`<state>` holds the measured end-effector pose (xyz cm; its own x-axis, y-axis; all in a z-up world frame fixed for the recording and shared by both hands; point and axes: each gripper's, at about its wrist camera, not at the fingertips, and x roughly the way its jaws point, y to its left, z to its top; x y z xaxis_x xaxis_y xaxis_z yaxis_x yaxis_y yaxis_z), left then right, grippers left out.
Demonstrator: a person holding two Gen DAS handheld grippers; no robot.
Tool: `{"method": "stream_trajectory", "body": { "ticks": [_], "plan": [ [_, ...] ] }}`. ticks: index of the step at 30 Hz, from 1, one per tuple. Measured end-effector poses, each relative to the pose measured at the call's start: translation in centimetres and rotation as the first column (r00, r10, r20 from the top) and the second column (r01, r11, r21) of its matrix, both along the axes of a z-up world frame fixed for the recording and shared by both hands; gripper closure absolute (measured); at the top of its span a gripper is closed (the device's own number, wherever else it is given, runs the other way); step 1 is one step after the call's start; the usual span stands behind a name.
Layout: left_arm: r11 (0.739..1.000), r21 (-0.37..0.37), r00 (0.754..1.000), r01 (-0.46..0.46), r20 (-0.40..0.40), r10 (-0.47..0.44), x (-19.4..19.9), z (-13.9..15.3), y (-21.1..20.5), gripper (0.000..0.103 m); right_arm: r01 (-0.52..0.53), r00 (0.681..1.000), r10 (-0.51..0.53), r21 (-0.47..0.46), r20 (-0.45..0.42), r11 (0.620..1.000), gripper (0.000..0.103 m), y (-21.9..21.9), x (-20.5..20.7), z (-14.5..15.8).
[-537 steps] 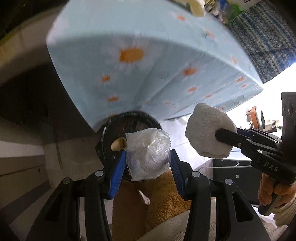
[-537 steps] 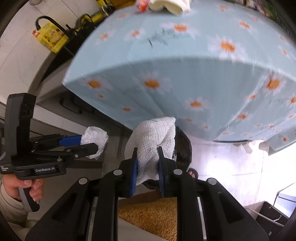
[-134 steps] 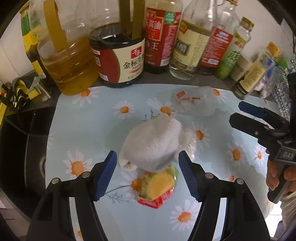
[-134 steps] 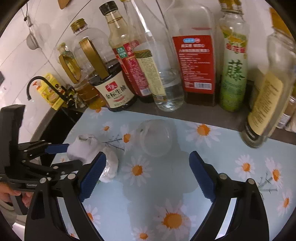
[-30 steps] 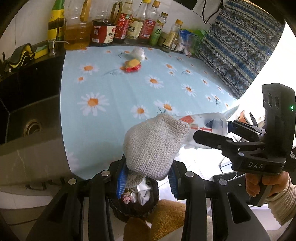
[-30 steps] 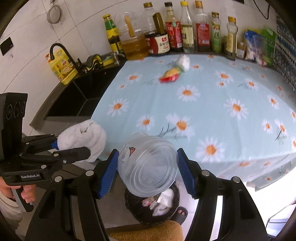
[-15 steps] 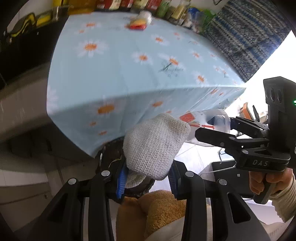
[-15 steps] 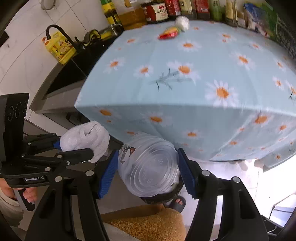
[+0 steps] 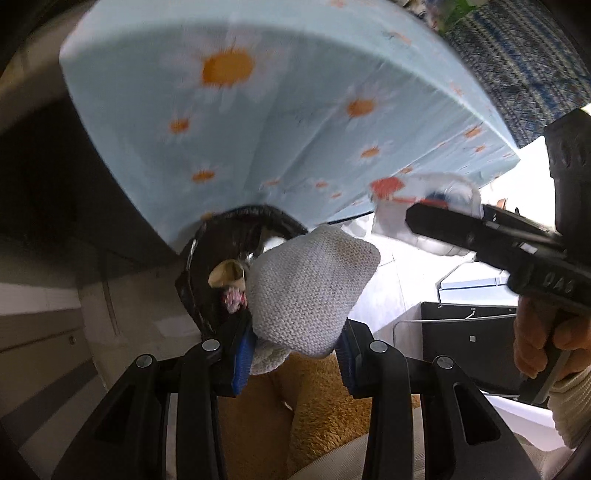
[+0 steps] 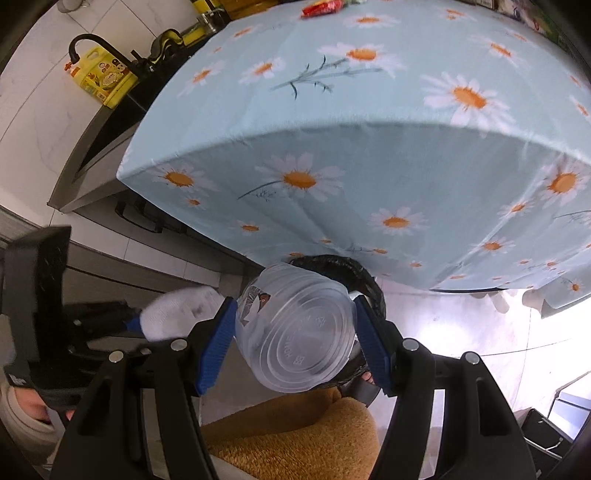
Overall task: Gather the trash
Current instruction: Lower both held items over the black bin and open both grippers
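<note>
My left gripper [image 9: 293, 350] is shut on a grey knitted sock [image 9: 310, 288] and holds it just right of a black-lined trash bin [image 9: 218, 254] under the table edge. The bin holds some trash. My right gripper [image 10: 295, 343] is shut on a clear plastic bowl [image 10: 299, 332], held over the same bin [image 10: 354, 273]. The bowl also shows in the left wrist view [image 9: 424, 206], right of the sock. The sock shows in the right wrist view [image 10: 177, 310] at left. A red wrapper [image 10: 325, 7] lies far back on the table.
The table with a blue daisy cloth [image 10: 351, 122] hangs over the bin. A sink counter with a black tap [image 10: 79, 42] and a yellow bottle [image 10: 107, 79] is at left. An orange fuzzy garment [image 10: 303, 439] lies below both grippers. A dark box [image 9: 469, 343] stands at right.
Both grippers have dropped below the table edge and closer to the bin, each still holding its item. The left gripper with the sock has come closer to the bin's mouth.
</note>
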<state>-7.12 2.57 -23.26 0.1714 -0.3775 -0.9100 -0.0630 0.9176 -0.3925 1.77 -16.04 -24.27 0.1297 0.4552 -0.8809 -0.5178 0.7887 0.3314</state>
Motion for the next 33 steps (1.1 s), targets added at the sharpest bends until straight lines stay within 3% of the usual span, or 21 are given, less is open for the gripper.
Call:
{"method": "stream_trajectory", "body": {
  "ticks": [9,13,15,17,33],
  "plan": [
    [0.999,-0.014,0.998,-0.030,-0.062,0.029,-0.5,-2.9,0.2,0.067,-0.024,1.000,0.024,0.000,-0.019,1.000,0.039,1.9,1.1,-1.1],
    [0.999,-0.009,0.996,-0.046,-0.083,0.045,-0.2,-3.6,0.5,0.059,-0.025,0.999,0.025,0.014,-0.027,1.000,0.038,2.4,1.4,-1.2],
    [0.999,-0.009,0.995,-0.047,-0.094,0.045,-0.1,-3.9,0.4,0.053,-0.027,0.999,0.027,0.020,-0.026,0.999,0.031,2.8,1.5,-1.1],
    [0.999,-0.011,0.994,-0.052,-0.099,0.050,0.0,-4.0,0.5,0.051,-0.024,0.999,0.025,0.026,-0.029,0.999,0.030,3.0,1.7,-1.1],
    [0.999,-0.004,0.997,-0.044,-0.062,0.044,1.4,-2.1,2.0,0.051,0.021,1.000,-0.021,0.022,-0.009,1.000,0.030,2.9,2.6,0.4]
  ]
}}
